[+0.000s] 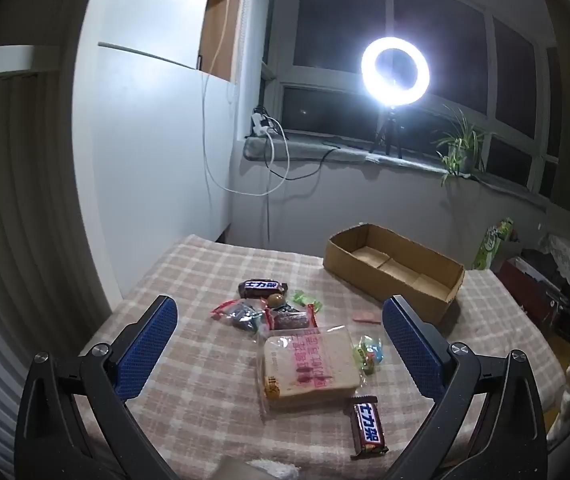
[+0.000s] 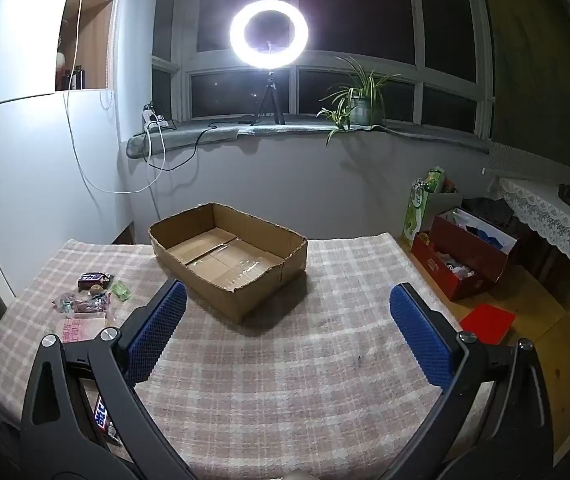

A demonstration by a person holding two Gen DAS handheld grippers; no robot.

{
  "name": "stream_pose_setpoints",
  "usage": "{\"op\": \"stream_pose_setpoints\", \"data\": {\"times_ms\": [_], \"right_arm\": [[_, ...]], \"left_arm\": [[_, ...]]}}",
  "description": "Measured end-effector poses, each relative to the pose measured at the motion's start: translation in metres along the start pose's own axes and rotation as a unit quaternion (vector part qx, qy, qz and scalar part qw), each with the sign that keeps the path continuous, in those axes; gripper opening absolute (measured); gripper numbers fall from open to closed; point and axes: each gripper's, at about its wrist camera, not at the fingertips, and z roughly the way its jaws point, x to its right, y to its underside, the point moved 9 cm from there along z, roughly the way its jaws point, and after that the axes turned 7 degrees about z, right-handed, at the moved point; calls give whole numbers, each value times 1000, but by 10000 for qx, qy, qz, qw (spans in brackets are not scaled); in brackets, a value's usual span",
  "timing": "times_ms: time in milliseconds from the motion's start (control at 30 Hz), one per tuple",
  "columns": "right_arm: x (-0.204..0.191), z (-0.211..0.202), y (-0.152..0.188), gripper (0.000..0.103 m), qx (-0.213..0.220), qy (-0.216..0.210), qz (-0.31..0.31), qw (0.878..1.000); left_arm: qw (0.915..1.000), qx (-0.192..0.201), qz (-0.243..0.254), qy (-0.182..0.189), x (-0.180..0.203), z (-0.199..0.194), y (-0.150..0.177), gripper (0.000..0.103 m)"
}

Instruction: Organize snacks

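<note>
left gripper jaws wide over bagged bread and candy, right gripper wide, nothing held, cardboard box empty ahead

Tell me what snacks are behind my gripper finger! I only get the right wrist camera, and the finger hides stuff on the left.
Observer: You only see a corner of it. It's a whole bagged slice of bread, lying flat on the checked cloth.
Operator: Is anything hiding next to it?
Observer: Yes, some green-wrapped candies sit right beside the bread, on the side towards the cardboard box.
Operator: Is the other gripper holding a snack?
Observer: No, the left gripper is open and holds nothing.
</note>
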Motion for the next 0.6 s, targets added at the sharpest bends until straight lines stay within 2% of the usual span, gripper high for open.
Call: {"op": "stream_pose_setpoints", "data": {"times_ms": [600], "right_arm": [[2,-2,0,103,-70,-40,67,9999]], "left_arm": [[9999,11,-103,63,0,-2,0,102]]}}
